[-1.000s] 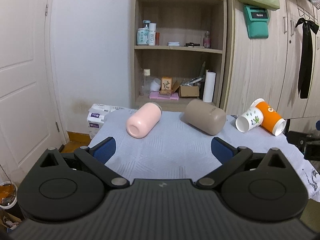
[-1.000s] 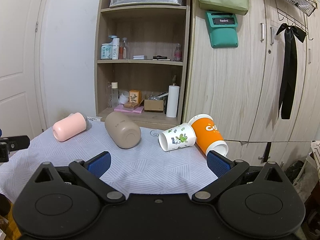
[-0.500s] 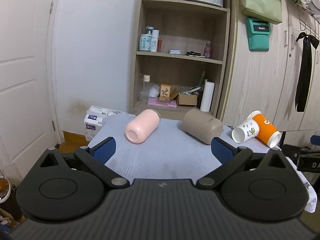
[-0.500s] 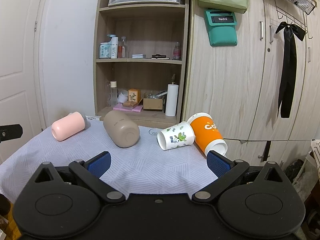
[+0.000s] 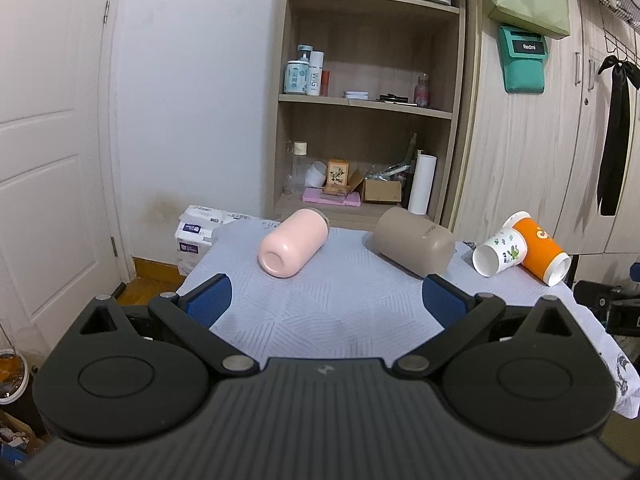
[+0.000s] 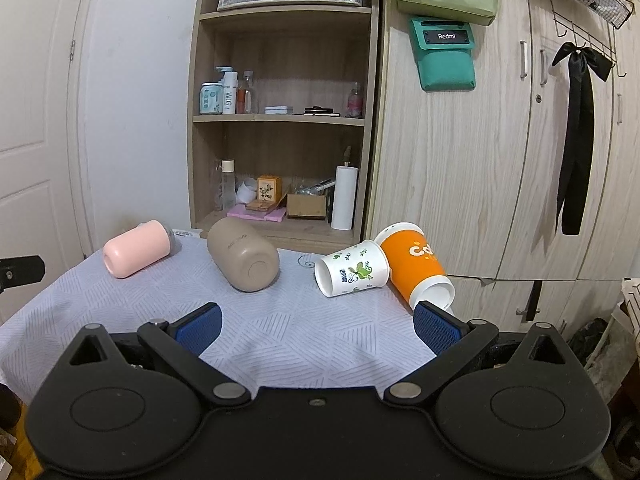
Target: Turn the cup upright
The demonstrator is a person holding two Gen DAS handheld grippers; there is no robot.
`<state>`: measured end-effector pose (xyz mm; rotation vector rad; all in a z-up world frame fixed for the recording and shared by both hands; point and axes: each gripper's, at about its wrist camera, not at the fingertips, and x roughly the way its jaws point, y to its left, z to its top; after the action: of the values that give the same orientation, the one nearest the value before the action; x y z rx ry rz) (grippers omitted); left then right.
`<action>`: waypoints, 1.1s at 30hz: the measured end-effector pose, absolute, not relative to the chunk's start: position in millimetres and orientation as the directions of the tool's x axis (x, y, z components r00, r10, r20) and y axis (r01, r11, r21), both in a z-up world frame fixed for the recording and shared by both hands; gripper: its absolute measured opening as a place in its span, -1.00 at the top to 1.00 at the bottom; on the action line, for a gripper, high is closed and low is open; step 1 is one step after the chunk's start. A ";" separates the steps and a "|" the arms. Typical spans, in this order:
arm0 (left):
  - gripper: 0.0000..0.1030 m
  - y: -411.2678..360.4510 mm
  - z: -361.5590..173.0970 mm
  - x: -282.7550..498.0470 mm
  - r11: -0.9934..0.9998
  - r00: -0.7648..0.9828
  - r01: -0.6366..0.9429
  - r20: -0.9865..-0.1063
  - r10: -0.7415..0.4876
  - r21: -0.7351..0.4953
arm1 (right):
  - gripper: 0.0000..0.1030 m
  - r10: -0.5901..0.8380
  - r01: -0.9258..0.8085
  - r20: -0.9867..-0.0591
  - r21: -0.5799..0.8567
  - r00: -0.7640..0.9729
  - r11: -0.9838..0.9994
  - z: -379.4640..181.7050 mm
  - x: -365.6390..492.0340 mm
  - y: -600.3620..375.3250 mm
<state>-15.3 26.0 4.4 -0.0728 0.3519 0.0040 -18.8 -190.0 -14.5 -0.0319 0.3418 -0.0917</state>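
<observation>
Left wrist view. A teal pouch (image 5: pixel 523 60) labelled "Redmi" is seen hung on the cupboard (image 5: pixel 520 152); a white bottle (image 5: pixel 315 73) on the shelf (image 5: pixel 364 102) is marked "WIG". Four cups are laid on their sides on the cloth-covered table (image 5: pixel 340 312): a pink cup (image 5: pixel 293 241) at the left, a tan cup (image 5: pixel 414 240) with faint, unreadable lettering, a white cup (image 5: pixel 500 252) printed with green leaves, and an orange cup (image 5: pixel 542 249) with partial white lettering, touching the white one. The left gripper (image 5: pixel 326 300) is held wide open above the near part of the table, nothing between its blue pads (image 5: pixel 208 299), no cup touched.

Right wrist view. "Redmi" is read again on the teal pouch (image 6: pixel 445 54), "WIG" on the white bottle (image 6: pixel 229 94). The orange cup (image 6: pixel 416 265) shows "Co" before the letters curve out of sight. The white cup (image 6: pixel 352 268) lies against it, mouth to the left. The tan cup (image 6: pixel 243 254) and pink cup (image 6: pixel 136 248) lie farther left, apart. The right gripper (image 6: pixel 316 324) is spread wide and empty; its right pad (image 6: pixel 436 326) is seen just in front of the orange cup's mouth, contact not determinable.
</observation>
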 end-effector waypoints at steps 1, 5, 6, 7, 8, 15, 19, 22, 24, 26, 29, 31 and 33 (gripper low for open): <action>-1.00 26.1 4.1 -14.9 0.997 0.938 -0.017 -0.346 -0.008 -0.069 | -1.00 -0.095 0.084 -0.333 -0.047 0.938 0.995 -14.6 -18.5 -189.7; -1.00 25.6 4.7 -13.2 0.998 0.937 -0.019 -0.350 -0.006 -0.068 | -1.00 -0.096 0.085 -0.334 -0.047 0.938 0.995 -14.9 -18.4 -189.3; -1.00 25.5 4.6 -13.2 0.998 0.937 -0.019 -0.350 -0.005 -0.067 | -1.00 -0.096 0.085 -0.334 -0.047 0.938 0.995 -14.8 -18.5 -189.4; -1.00 25.4 4.5 -12.9 0.998 0.936 -0.020 -0.351 -0.004 -0.066 | -1.00 -0.096 0.085 -0.334 -0.047 0.938 0.995 -14.8 -18.6 -189.4; -1.00 25.1 4.3 -12.7 0.998 0.936 -0.020 -0.352 -0.004 -0.064 | -1.00 -0.096 0.084 -0.334 -0.048 0.938 0.995 -14.7 -18.5 -189.4; -1.00 23.7 2.4 -12.2 0.998 0.932 -0.020 -0.364 -0.001 -0.056 | -1.00 -0.093 0.082 -0.337 -0.047 0.937 0.996 -15.3 -16.9 -189.0; -1.00 29.8 9.3 -6.8 0.998 0.925 -0.015 -0.379 -0.009 -0.061 | -1.00 -0.029 0.031 -0.356 0.001 0.934 1.000 -14.1 -10.1 -190.3; -1.00 39.3 19.5 4.7 0.998 0.911 0.029 -0.410 -0.050 -0.058 | -1.00 0.092 -0.068 -0.369 0.075 0.925 0.995 -9.2 1.7 -190.3; -1.00 48.7 26.3 16.9 0.996 0.892 0.062 -0.445 -0.083 -0.062 | -1.00 0.189 -0.144 -0.387 0.144 0.902 0.979 -5.8 16.3 -188.7; -1.00 57.4 31.5 32.0 0.996 0.876 0.075 -0.475 -0.089 -0.047 | -1.00 0.277 -0.208 -0.401 0.207 0.873 0.956 -5.1 33.5 -183.7; -1.00 64.3 34.7 54.1 0.996 0.871 0.078 -0.490 -0.044 0.049 | -1.00 0.364 -0.268 -0.425 0.268 0.829 0.925 -7.9 61.3 -169.4; -1.00 70.4 33.7 73.0 0.992 0.859 0.083 -0.512 -0.023 0.095 | -1.00 0.402 -0.297 -0.448 0.288 0.798 0.910 -12.2 80.6 -156.0; -0.99 80.1 32.3 94.5 0.991 0.838 0.105 -0.544 -0.044 0.080 | -1.00 0.421 -0.319 -0.471 0.283 0.776 0.905 -15.8 99.3 -142.7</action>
<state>94.5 80.1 32.3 0.1085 0.5725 -0.0791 99.3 -142.7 -15.8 0.1915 0.5530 0.4028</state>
